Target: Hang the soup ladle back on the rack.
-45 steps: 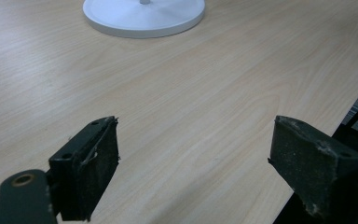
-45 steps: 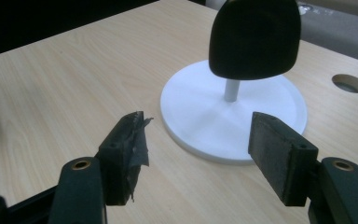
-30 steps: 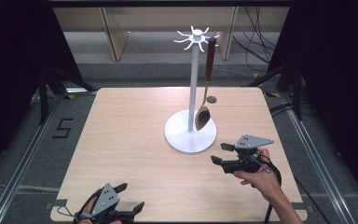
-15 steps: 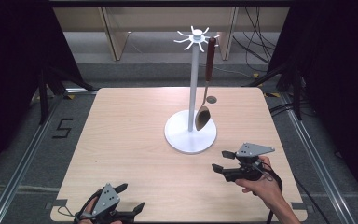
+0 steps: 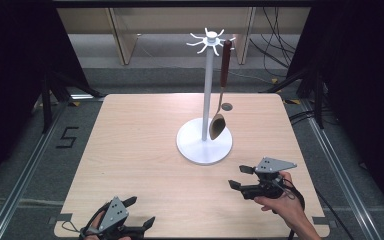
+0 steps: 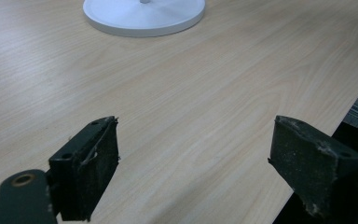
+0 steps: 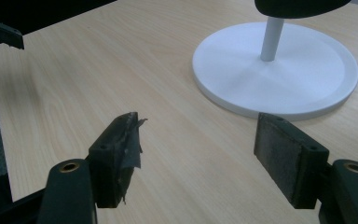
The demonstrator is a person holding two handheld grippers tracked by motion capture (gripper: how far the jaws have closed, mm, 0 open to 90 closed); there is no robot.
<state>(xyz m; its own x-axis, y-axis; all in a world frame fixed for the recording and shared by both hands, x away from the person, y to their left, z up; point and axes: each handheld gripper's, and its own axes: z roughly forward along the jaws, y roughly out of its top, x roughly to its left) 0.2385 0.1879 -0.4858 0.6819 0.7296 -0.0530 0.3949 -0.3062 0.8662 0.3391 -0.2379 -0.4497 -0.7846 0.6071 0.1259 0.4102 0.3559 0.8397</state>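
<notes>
Holding my right tool (image 5: 241, 177) low at the lower right of the high view, I have its jaws spread wide with nothing between them, my hand (image 5: 280, 206) wrapped round the body just beneath and the grey three-cornered plate (image 5: 276, 164) on top. In the right gripper view the two black pads (image 7: 286, 156) stand well apart over bare wood, the left one frayed at its tip. My left tool (image 5: 139, 212) sits at the bottom edge of the high view, left of centre, its jaws likewise spread and empty; in the left gripper view its pads (image 6: 89, 165) frame a wide stretch of pale wood. Both tools hover near the front edge of the surface (image 5: 140, 140), well apart from each other. Past the right tool, near the middle of the high view, stands a white rack (image 5: 208, 95) with a round base (image 5: 195, 145), a thin upright post and short hooks fanned out at the top. A spoon (image 5: 220, 95) with a dark reddish handle hangs from one hook at the upper centre of the frame, its bowl hanging over the base's right side. Beyond the base a small dark round spot (image 5: 226, 106) marks the wood.
</notes>
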